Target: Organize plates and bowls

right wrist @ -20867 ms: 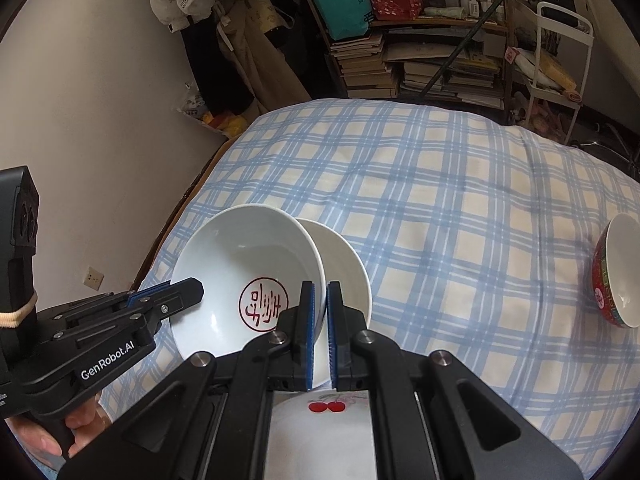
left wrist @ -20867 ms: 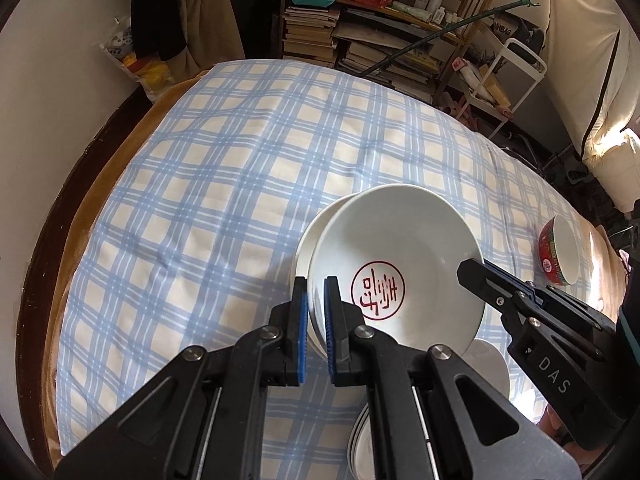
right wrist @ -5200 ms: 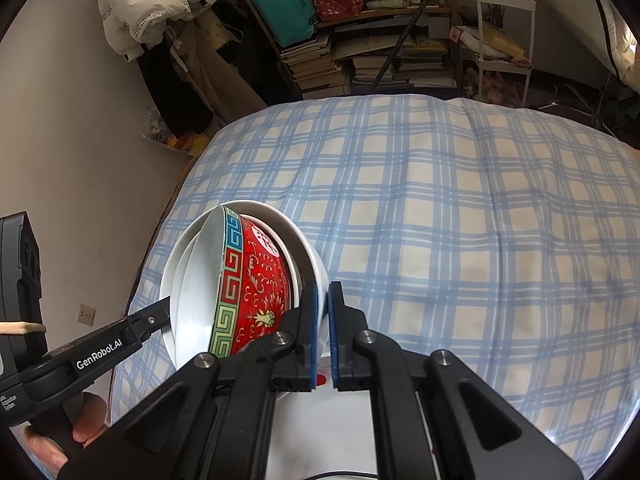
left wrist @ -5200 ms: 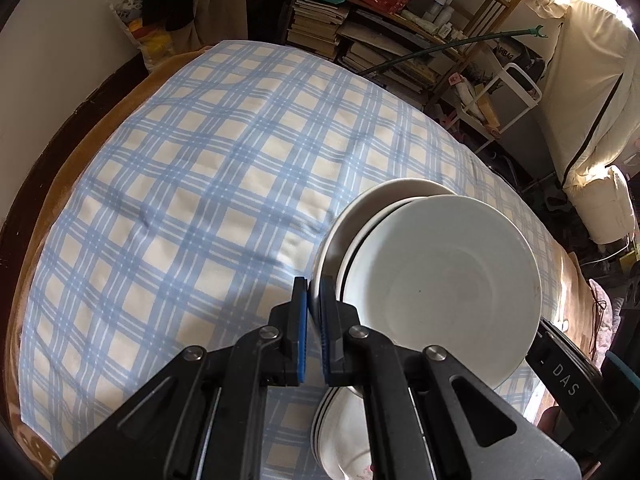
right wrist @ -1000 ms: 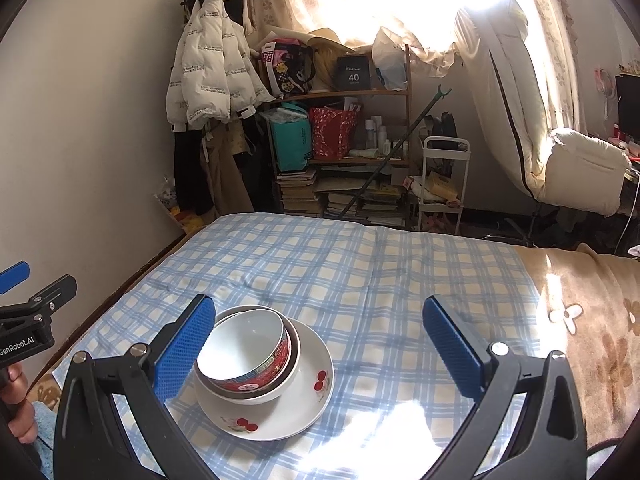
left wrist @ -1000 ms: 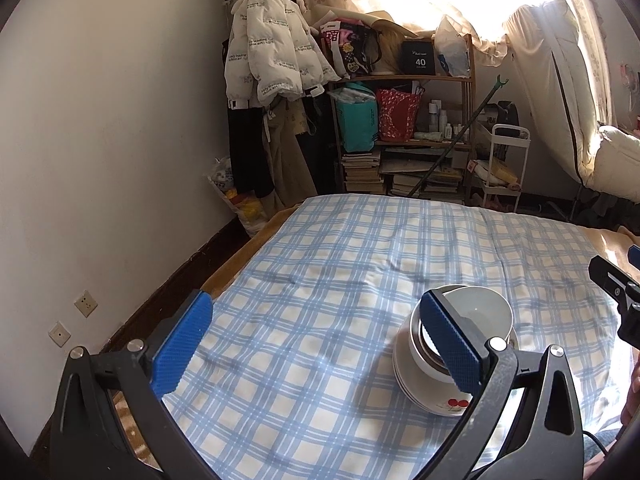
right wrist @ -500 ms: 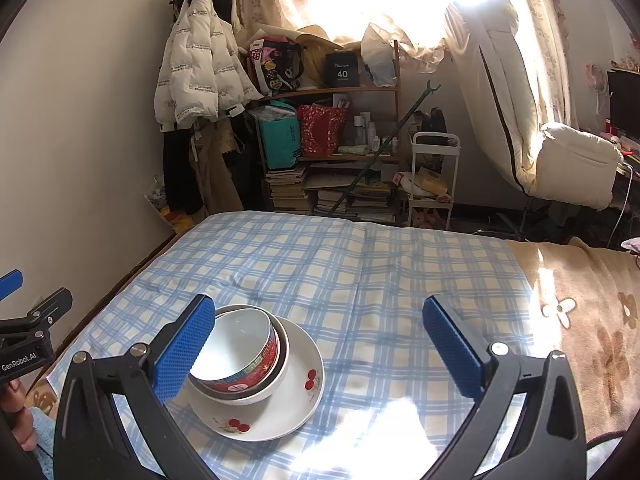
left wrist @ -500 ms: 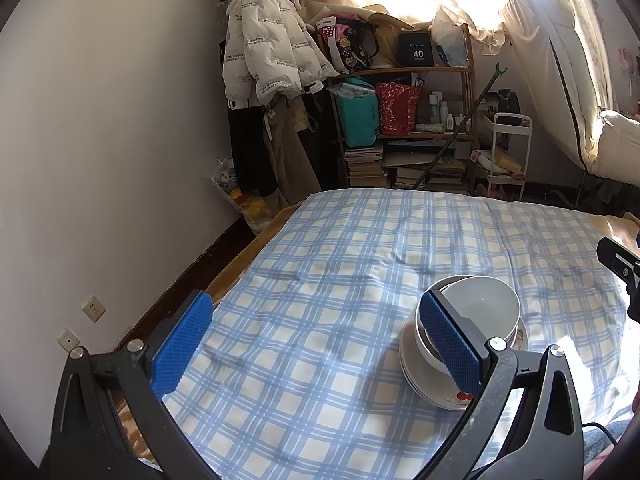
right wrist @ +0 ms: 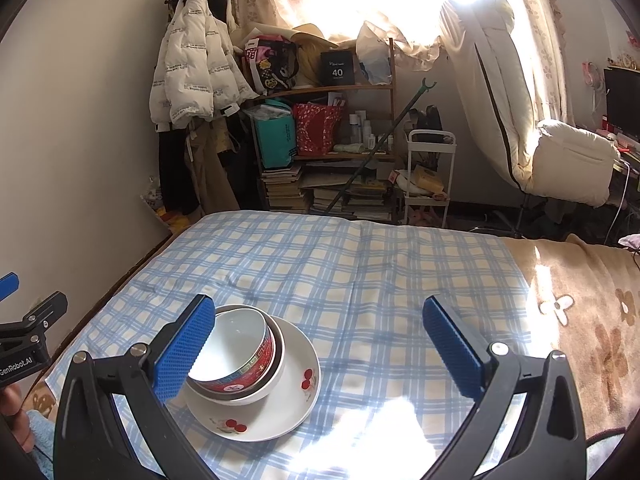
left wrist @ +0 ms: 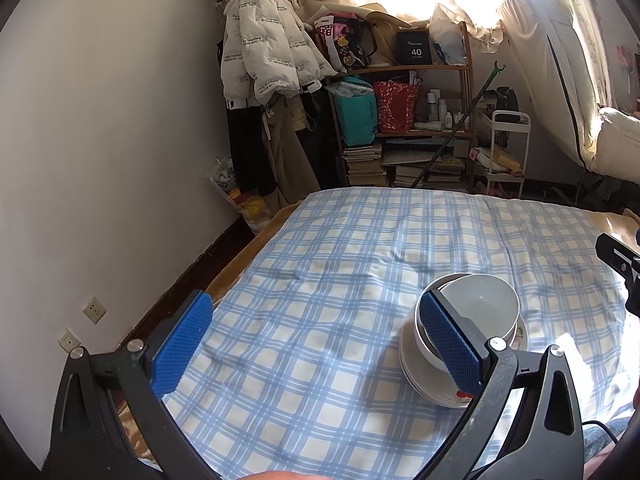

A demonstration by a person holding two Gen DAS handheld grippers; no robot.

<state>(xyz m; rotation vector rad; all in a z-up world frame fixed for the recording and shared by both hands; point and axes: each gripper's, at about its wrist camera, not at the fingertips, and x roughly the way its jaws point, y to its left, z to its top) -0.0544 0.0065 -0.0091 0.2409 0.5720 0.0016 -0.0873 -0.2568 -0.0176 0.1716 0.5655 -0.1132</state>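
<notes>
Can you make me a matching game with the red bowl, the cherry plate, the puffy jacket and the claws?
Things:
1. red bowl
2. cherry plate
3. white puffy jacket
4. left claw and right claw

States:
A. hanging by the wall
B. wide open, holding nothing
C. bottom of the stack, on the checked cloth
D. nested on top of the stack

Pairs: 1-D, 2-C, 3-A, 4-B

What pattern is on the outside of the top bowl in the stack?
Red, with a teal key-pattern band under the rim of the top bowl; the right wrist view shows it best.
</notes>
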